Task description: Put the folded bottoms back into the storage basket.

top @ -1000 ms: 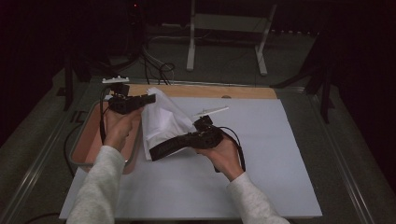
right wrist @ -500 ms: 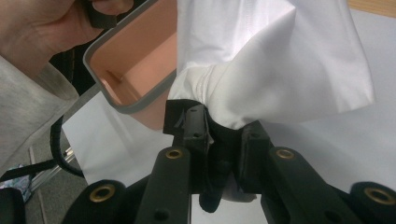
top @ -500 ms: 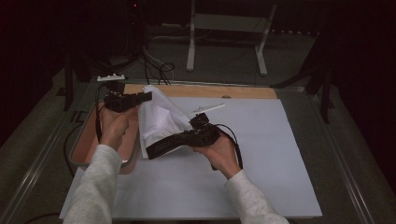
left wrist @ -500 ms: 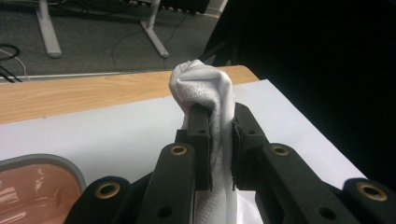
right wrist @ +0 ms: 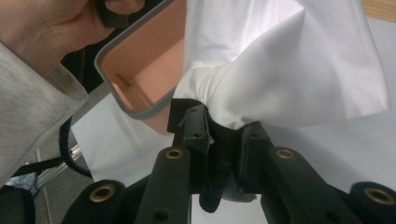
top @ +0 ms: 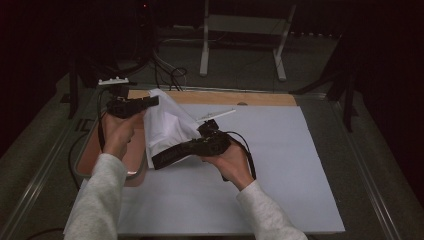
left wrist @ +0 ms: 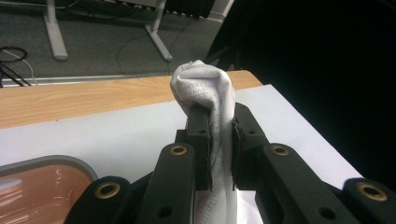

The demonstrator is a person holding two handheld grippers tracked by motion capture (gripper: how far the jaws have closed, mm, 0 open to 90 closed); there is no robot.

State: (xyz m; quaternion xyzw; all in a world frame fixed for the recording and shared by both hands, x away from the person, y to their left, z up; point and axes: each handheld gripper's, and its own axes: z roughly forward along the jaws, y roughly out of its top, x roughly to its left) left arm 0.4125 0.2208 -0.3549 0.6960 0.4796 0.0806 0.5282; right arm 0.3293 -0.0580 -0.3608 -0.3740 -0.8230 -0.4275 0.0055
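Presently, a white garment [top: 167, 125] is held up off the table between both hand-held grippers, above the near left part of the white sheet [top: 280, 165] that covers the tabletop.

Left gripper [top: 152, 101]: seen in the high view at the far left, carried in the left hand [top: 117, 132]. Its jaws are clenched on a bunched fold at the garment's upper edge; in the left gripper view the white fabric [left wrist: 208, 93] is pinched between the two pads and bulges out past the tips.

Right gripper [top: 159, 159]: held in the right hand [top: 227, 160], nearer the person, pointing toward the left. Its jaws are clamped on the garment's lower part. In the right gripper view a dark band of fabric [right wrist: 224, 140] is gripped between the pads, and the white cloth [right wrist: 289, 70] fans out beyond them.

A salmon-coloured tray with a grey rim [top: 85, 160] sits at the table's left edge, just beside and partly under the hanging garment. A strip of bare wood [top: 225, 97] is left showing along the far edge.
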